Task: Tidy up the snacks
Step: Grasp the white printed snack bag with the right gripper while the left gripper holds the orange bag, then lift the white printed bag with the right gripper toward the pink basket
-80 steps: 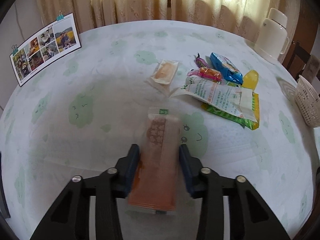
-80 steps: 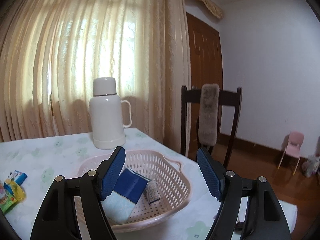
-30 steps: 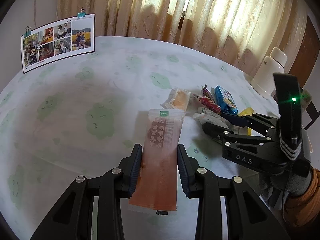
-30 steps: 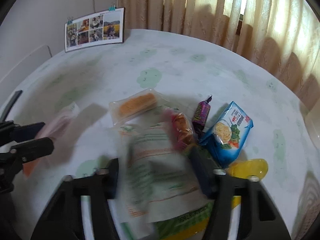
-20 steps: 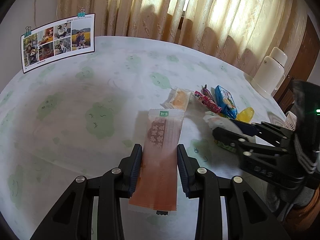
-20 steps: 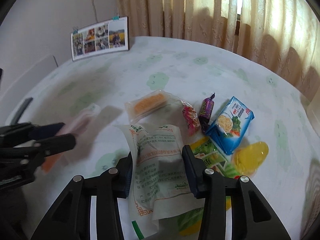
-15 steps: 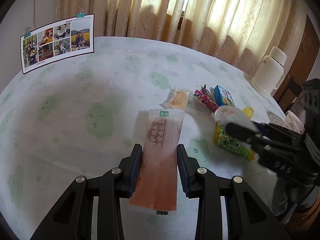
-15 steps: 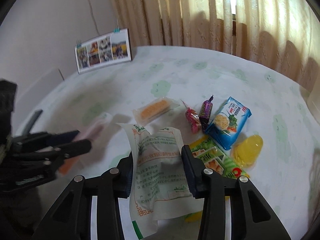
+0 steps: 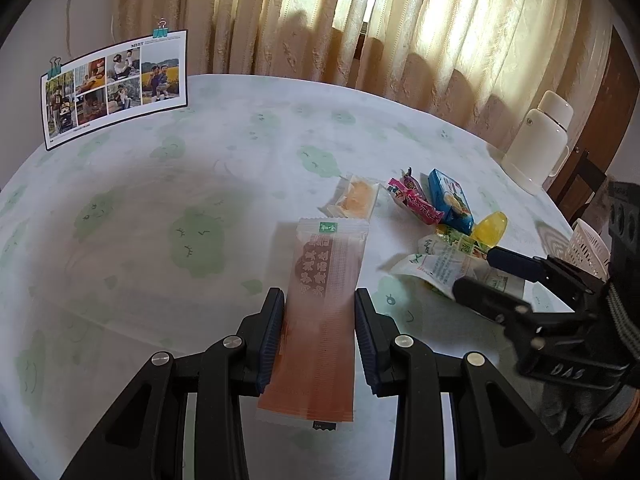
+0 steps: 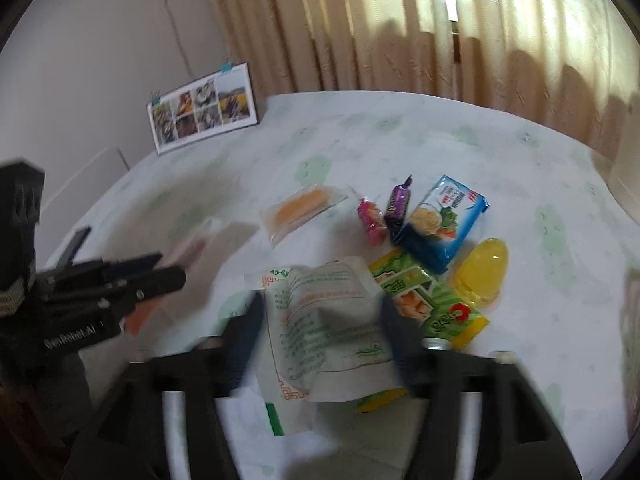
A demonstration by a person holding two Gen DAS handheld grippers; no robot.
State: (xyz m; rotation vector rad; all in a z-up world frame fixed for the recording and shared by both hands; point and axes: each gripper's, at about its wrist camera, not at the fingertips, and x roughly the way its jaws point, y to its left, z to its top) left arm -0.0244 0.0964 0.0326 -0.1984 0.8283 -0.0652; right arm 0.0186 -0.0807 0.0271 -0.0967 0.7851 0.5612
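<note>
My left gripper (image 9: pixel 320 300) is shut on a long orange snack packet (image 9: pixel 324 320), held above the tablecloth. My right gripper (image 10: pixel 320 302) is blurred and its jaws are opening. A white packet with green print (image 10: pixel 324 312) lies between them, and the pads stand off its sides. The packet rests partly on a green and yellow packet (image 10: pixel 432 304). In the left wrist view the right gripper (image 9: pixel 476 272) shows at the right, with the white packet (image 9: pixel 436 268) at its tips.
Beyond lie a clear packet with an orange snack (image 10: pixel 300 210), pink candy (image 10: pixel 370 220), purple candy (image 10: pixel 398 204), a blue packet (image 10: pixel 440 220) and a yellow jelly (image 10: pixel 482 268). A pink basket (image 9: pixel 592 248), white thermos (image 9: pixel 536 140) and photo card (image 9: pixel 116 84) stand near the table's edges.
The right gripper closed on the white packet and drew back from the pile with it; its jaws have now spread wide. The left gripper and the orange packet have not moved.
</note>
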